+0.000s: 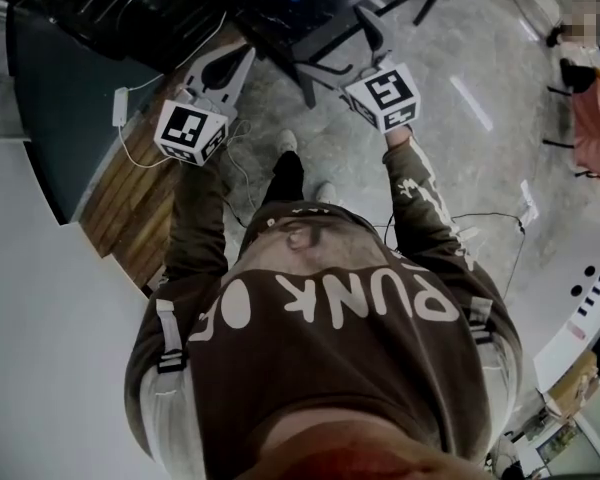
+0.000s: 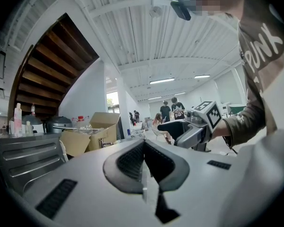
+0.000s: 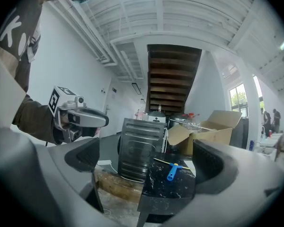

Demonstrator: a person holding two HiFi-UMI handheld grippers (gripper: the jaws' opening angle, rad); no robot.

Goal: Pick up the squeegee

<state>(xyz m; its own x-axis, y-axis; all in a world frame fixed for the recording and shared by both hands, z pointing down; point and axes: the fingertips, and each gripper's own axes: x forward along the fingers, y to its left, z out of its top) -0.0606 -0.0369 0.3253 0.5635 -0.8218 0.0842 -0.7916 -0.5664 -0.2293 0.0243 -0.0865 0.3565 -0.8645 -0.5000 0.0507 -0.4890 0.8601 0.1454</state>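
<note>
Brown sweatshirt (image 1: 320,368) fills the lower head view, with both arms stretched forward and a tool in each hand. On the left tool (image 2: 143,151) the dark pads are pressed together with nothing between them. On the right tool (image 3: 149,160) the jaws stand wide apart and empty.

Seen through that gap, well beyond the jaw tips, the squeegee (image 3: 172,170) lies flat on a black, white-flecked worktop (image 3: 161,190). Its blue handle points toward the near edge and its thin blade runs crosswise at the far end. The surface around it is bare, and its near corner faces the right tool.

A ribbed metal cabinet (image 3: 139,148) stands just behind the worktop's left edge, and an open cardboard box (image 3: 213,126) sits behind its right side. Wooden boards (image 3: 116,183) lie low, beside the left edge. Concrete floor (image 1: 460,148) spreads open to the person's right, crossed by a thin cable.
</note>
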